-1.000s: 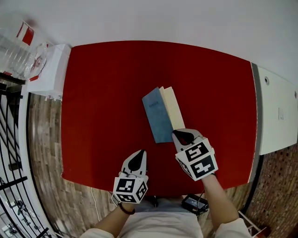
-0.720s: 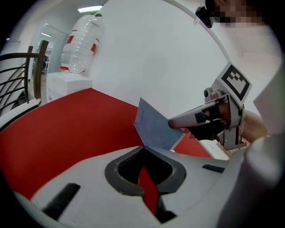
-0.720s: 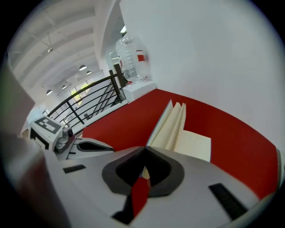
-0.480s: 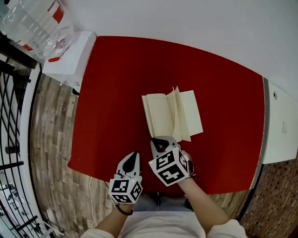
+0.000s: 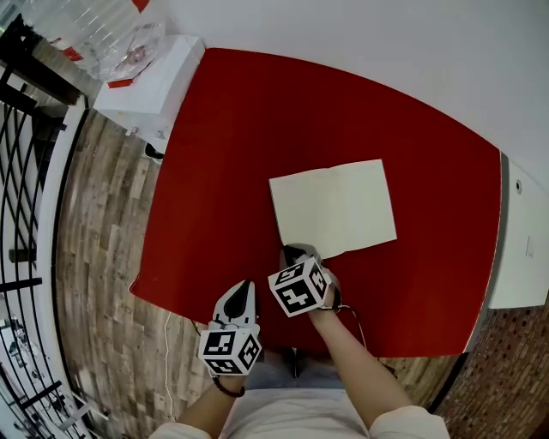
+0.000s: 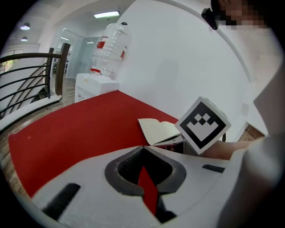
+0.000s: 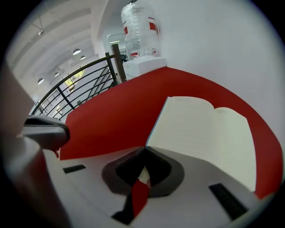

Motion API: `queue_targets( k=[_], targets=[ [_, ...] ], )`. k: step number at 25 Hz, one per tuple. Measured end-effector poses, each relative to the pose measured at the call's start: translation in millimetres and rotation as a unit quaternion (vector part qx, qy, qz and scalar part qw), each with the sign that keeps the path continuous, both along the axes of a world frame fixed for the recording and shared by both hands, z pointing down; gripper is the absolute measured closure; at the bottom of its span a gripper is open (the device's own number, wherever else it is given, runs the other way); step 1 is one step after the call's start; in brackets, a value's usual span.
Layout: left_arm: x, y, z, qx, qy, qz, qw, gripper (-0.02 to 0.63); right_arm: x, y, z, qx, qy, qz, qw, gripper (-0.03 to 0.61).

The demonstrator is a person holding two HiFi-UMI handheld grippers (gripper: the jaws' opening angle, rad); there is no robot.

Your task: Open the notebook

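Note:
The notebook [image 5: 334, 208] lies open and flat on the red table [image 5: 223, 154], its cream pages facing up and a thin blue cover edge showing on the left [image 7: 200, 133]. My right gripper [image 5: 296, 251] is shut, its tips at the notebook's near left corner [image 7: 145, 147], and I cannot tell whether they touch it. My left gripper [image 5: 243, 287] is shut and holds nothing. It hangs over the table's near edge, left of the right one. In the left gripper view the closed tips [image 6: 143, 146] point toward the notebook [image 6: 160, 130] and the right gripper's marker cube [image 6: 203, 124].
A white cabinet [image 5: 150, 81] carrying a clear water bottle [image 5: 94, 26] stands off the table's far left corner. A black railing [image 5: 26, 171] runs along the left over wooden floor. A white counter [image 5: 523, 249] adjoins the table's right side.
The notebook went from nearly closed, through fanned pages, to lying open flat. My right gripper swung left and drew back to the notebook's near left corner. The left gripper shifted slightly.

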State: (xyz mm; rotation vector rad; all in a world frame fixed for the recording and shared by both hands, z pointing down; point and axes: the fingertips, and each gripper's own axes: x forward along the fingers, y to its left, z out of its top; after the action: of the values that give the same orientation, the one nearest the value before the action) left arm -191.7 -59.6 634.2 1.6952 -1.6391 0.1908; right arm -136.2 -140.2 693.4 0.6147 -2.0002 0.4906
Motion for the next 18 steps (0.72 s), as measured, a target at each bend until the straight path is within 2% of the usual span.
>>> queue_targets(
  k=[6,12,16,18],
  targets=[
    [-1,5,5,-0.005,0.004,0.002,1.0,0.607,-5,1,13,0.009,0.02,0.001,1.0,0.569],
    [1,8,5,-0.007,0.004,0.004,1.0,0.607,-5,3,13,0.009,0.013,0.007,1.0,0.568],
    [2,9,4,-0.008,0.002,0.007,0.9999,0.607,-12,7,9,-0.006,-0.013,0.004,1.0,0.566],
    [3,11,2,-0.007,0.0,0.01,0.9999,0.607,-15,11,2,-0.014,-0.036,0.004,0.999,0.522]
  ],
)
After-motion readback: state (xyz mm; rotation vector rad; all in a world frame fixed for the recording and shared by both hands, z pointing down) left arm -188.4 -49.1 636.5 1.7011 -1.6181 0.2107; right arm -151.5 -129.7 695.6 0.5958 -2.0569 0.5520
